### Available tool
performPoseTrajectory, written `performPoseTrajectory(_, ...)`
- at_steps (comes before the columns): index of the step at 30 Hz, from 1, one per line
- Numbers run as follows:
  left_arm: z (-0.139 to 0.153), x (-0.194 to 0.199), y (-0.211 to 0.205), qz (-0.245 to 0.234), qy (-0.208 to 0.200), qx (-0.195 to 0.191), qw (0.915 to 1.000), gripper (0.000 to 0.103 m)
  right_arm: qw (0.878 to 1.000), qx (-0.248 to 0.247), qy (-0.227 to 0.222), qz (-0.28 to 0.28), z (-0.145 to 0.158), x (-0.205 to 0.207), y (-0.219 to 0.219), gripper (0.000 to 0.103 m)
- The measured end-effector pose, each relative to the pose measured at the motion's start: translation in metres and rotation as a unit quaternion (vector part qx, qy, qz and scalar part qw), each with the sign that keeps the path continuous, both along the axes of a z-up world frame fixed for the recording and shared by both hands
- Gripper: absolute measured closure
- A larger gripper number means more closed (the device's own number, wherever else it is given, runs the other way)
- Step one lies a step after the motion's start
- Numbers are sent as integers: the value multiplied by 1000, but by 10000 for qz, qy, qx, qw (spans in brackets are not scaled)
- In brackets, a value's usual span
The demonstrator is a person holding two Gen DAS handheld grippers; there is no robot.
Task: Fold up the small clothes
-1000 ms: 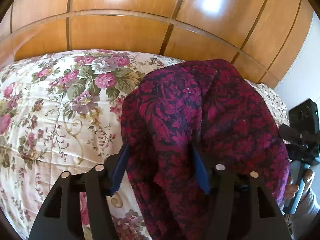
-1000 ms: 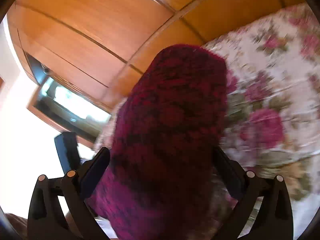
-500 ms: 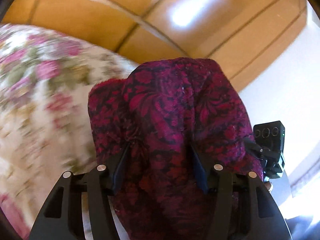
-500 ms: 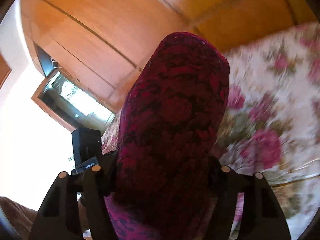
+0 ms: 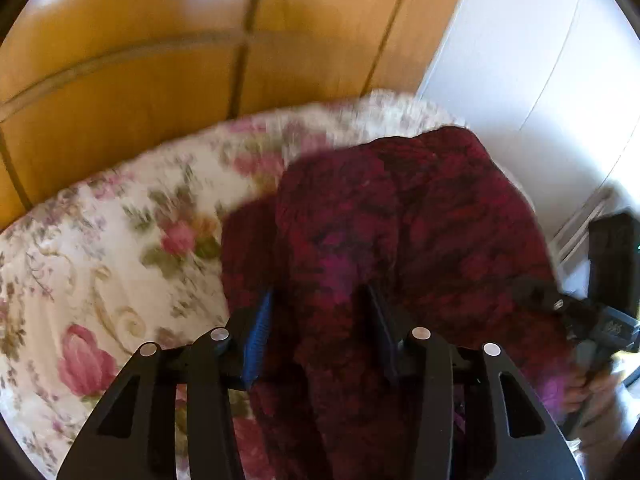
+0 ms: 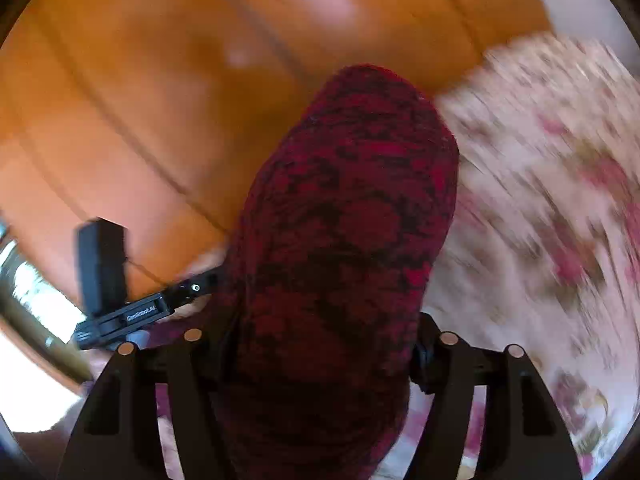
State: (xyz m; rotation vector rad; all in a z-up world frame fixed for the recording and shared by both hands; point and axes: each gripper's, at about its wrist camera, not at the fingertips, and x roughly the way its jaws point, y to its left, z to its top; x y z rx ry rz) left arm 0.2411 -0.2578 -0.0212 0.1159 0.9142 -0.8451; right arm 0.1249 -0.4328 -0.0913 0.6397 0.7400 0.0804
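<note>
A dark red garment with a black pattern point(image 5: 400, 220) hangs bunched over my left gripper point(image 5: 320, 320). Its blue pads point(image 5: 258, 320) press a fold of the cloth, and the jaws are closing on it. In the right wrist view the same garment point(image 6: 352, 200) fills the gap of my right gripper point(image 6: 324, 344) from finger to finger. Those jaws are opening slightly with the cloth still between them, and the cloth hides their pads. Both views are blurred by motion. Each gripper's black body shows at the edge of the other's view.
A floral bedspread point(image 5: 120, 260) lies below the garment and shows at the right of the right wrist view point(image 6: 540, 200). Wooden wardrobe panels point(image 5: 120, 60) stand behind the bed. A white wall point(image 5: 540, 60) is at the right. A hand point(image 5: 580, 392) holds the right gripper's handle.
Both grippers have swept sideways over the bed with the garment between them. The left jaws have narrowed on the cloth. The right jaws came in from wide to tight against it.
</note>
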Motion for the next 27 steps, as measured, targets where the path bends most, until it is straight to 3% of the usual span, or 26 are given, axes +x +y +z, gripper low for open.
performPoseTrajectory(4,4,-20,10,400,-268,-131,9988,55,9998,-1,-91,-169,-2,-7,-5,23)
performPoseTrajectory(8,21,-34,21,681,-743,-24,9949,48,9982,-538,-67,-261,25,-13,11,11)
performPoseTrajectory(12,33,-44,31,870,-983,-82,9913,41,9930,-1082,-96,-463,50,-21,32,7)
performPoseTrajectory(17,40,-56,48,1170,-1133,-256,9863,31,9869,-1464,-311,-606,68,-35,54,4)
performPoseTrajectory(21,47,-70,56,1266,-1333,-245,9827,31,9797,-1856,-407,-634,81,-41,77,3)
performPoseTrajectory(27,53,-91,73,1380,-1497,-240,9788,30,9741,-2106,-404,-723,75,-45,98,3)
